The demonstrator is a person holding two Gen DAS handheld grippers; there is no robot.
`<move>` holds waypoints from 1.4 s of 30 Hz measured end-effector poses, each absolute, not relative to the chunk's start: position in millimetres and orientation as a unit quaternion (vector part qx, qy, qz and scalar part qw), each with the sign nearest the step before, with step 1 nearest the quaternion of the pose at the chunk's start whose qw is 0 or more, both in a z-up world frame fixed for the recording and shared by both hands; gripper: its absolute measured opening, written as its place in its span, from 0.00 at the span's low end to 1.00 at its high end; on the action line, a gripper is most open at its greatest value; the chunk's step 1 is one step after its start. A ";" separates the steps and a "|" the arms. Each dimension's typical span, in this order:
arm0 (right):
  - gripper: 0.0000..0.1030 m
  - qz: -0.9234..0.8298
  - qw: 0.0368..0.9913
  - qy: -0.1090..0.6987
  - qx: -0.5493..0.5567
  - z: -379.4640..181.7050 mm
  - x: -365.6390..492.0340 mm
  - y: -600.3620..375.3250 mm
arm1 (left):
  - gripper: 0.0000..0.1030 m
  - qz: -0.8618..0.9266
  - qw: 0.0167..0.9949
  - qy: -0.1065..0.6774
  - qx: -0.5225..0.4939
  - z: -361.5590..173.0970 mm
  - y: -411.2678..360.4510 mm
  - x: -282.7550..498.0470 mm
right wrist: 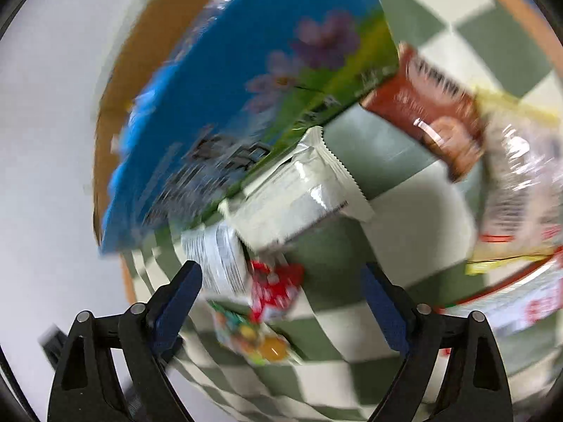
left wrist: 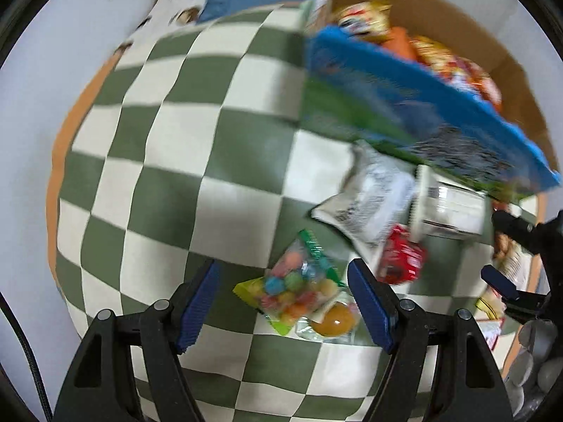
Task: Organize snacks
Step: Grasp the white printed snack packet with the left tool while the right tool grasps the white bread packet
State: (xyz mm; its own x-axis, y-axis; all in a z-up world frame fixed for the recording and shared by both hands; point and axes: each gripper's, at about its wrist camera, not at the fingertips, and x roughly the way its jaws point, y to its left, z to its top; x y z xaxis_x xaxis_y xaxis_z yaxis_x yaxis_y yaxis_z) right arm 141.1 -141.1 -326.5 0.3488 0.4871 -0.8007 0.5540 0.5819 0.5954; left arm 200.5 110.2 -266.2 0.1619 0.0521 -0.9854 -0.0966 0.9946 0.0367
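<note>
I am hovering the left gripper (left wrist: 285, 302) over the checked mat (left wrist: 169, 133), jaws released and gripping nothing, the candy bag (left wrist: 299, 288) lying on the mat between them. An orange jelly cup (left wrist: 334, 320) is touching that candy bag, a red packet (left wrist: 401, 256) sits just beside it, and a white pouch (left wrist: 369, 197) lies beyond. The cardboard box (left wrist: 457, 28) of snacks is standing further off, behind a blue carton (left wrist: 404, 105). My right gripper (right wrist: 281, 295) is also spread and empty above the red packet (right wrist: 274, 288)
</note>
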 end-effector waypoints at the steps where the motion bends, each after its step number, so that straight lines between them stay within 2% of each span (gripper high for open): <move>1: 0.90 -0.029 0.680 0.566 0.466 -332.1 144.6 -140.7 | 0.71 0.058 0.758 0.649 -0.027 -271.1 114.2 202.7; 4: 0.90 -0.047 0.677 0.558 0.478 -349.5 158.7 -134.3 | 0.71 0.070 0.756 0.650 -0.035 -278.9 117.1 209.0; 8: 0.90 -0.067 0.666 0.560 0.488 -365.1 171.7 -127.3 | 0.71 0.072 0.760 0.646 0.002 -285.3 105.2 219.7; 10: 0.85 -0.074 0.667 0.565 0.480 -368.0 173.9 -124.7 | 0.71 0.066 0.761 0.645 0.015 -285.9 97.1 226.9; 13: 0.74 -0.058 0.679 0.595 0.426 -366.7 174.7 -118.6 | 0.71 0.049 0.761 0.646 0.035 -288.5 83.4 237.5; 19: 0.73 -0.036 0.696 0.670 0.255 -356.7 171.4 -111.5 | 0.71 0.012 0.757 0.650 0.070 -294.8 51.0 249.3; 21: 0.73 -0.034 0.697 0.678 0.230 -353.5 168.0 -112.1 | 0.71 -0.001 0.753 0.653 0.077 -298.6 38.8 253.1; 23: 0.74 -0.036 0.701 0.670 0.242 -349.3 166.1 -116.8 | 0.71 -0.013 0.749 0.657 0.091 -303.3 25.3 255.1; 25: 0.81 -0.038 0.701 0.654 0.281 -348.5 162.7 -121.9 | 0.71 -0.026 0.741 0.660 0.118 -311.5 9.9 259.6; 29: 0.81 -0.061 0.684 0.642 0.341 -360.3 164.6 -132.1 | 0.71 -0.047 0.727 0.663 0.174 -329.6 -16.8 270.8; 30: 0.81 -0.066 0.683 0.643 0.341 -363.5 165.4 -138.3 | 0.71 -0.056 0.722 0.663 0.188 -334.9 -23.9 273.7; 32: 0.73 -0.075 0.685 0.649 0.322 -366.9 167.2 -135.6 | 0.71 -0.068 0.731 0.649 0.202 -336.0 -33.2 276.4; 33: 0.66 -0.077 0.688 0.656 0.301 -365.8 168.2 -132.4 | 0.67 -0.070 0.731 0.648 0.204 -336.1 -35.5 277.2; 34: 0.65 -0.071 0.691 0.658 0.291 -367.8 173.3 -124.6 | 0.59 -0.075 0.728 0.652 0.199 -336.4 -36.8 277.5; 38: 0.65 -0.044 0.699 0.679 0.220 -367.0 165.7 -103.4 | 0.50 -0.070 0.727 0.663 0.164 -338.5 -29.5 276.1; 42: 0.61 -0.005 0.702 0.701 0.121 -365.0 154.8 -79.4 | 0.49 -0.059 0.722 0.682 0.096 -339.9 -11.0 269.4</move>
State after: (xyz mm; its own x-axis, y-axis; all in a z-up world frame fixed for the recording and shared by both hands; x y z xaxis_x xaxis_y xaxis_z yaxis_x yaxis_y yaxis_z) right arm 154.8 -79.4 -365.0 0.0163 0.1633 -0.9864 0.1770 0.9705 0.1636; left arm 269.4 -11.0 -339.9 0.0619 0.0461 -0.9970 0.2153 0.9748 0.0585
